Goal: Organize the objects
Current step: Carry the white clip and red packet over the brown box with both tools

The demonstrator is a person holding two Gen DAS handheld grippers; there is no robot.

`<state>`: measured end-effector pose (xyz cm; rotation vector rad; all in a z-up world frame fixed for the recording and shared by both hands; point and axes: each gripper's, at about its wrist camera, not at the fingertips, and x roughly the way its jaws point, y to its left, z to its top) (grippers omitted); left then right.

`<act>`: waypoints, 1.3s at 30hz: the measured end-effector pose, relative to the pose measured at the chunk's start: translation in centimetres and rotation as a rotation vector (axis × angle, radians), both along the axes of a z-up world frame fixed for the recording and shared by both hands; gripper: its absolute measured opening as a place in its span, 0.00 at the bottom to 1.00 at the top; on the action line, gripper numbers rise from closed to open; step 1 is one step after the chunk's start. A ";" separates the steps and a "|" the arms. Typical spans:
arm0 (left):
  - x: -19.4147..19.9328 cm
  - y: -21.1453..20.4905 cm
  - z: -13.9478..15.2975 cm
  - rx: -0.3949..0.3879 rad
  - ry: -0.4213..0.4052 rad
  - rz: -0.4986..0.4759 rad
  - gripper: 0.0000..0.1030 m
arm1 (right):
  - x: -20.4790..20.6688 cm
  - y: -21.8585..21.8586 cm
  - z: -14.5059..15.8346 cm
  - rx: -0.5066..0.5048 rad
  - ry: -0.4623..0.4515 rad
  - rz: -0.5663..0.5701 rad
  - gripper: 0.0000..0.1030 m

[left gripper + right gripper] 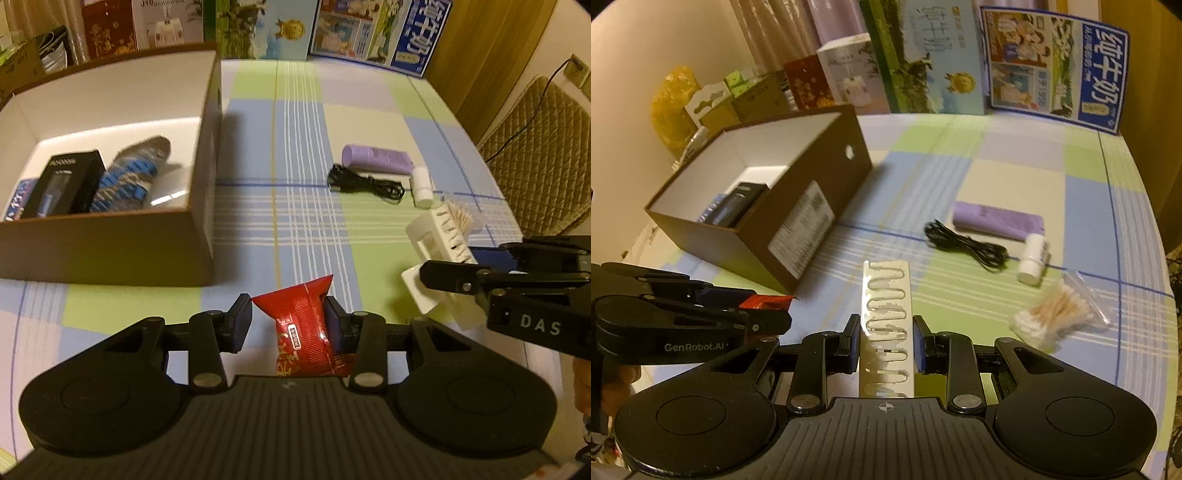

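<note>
My left gripper (pixel 288 314) is shut on a red foil packet (pixel 301 332), held just above the checked tablecloth, right of the brown cardboard box (pixel 199 240). My right gripper (pixel 886 332) is shut on a white slotted plastic holder (pixel 886 291) that sticks out forward between its pads. In the left wrist view the right gripper (pixel 469 258) shows at the right edge with the white holder (pixel 432 236). In the right wrist view the left gripper (pixel 768 310) sits at the left with the red packet (pixel 764 302). The open box (pixel 812 192) holds a black carton (pixel 62 184) and a blue-patterned pack (pixel 129 177).
On the cloth lie a purple tube (pixel 997 221), a coiled black cable (pixel 964 245), a small white bottle (pixel 1034 258) and a bag of cotton swabs (pixel 1056 314). Printed cartons (pixel 1052 70) line the table's back edge. A quilted chair (pixel 535 155) stands at the right.
</note>
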<state>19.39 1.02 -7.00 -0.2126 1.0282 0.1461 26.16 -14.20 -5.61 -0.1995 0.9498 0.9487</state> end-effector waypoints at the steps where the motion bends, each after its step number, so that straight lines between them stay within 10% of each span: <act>1: -0.3 0.3 0.4 -0.002 -0.011 -0.002 0.35 | -0.2 0.3 0.3 0.008 0.000 0.001 0.24; 25: -5.5 14.9 7.6 0.027 -0.155 0.122 0.35 | -4.8 15.0 5.6 0.150 -0.058 0.156 0.24; 39: -1.6 23.1 7.7 0.102 -0.153 0.164 0.35 | -0.2 22.9 4.8 0.080 -0.148 0.130 0.24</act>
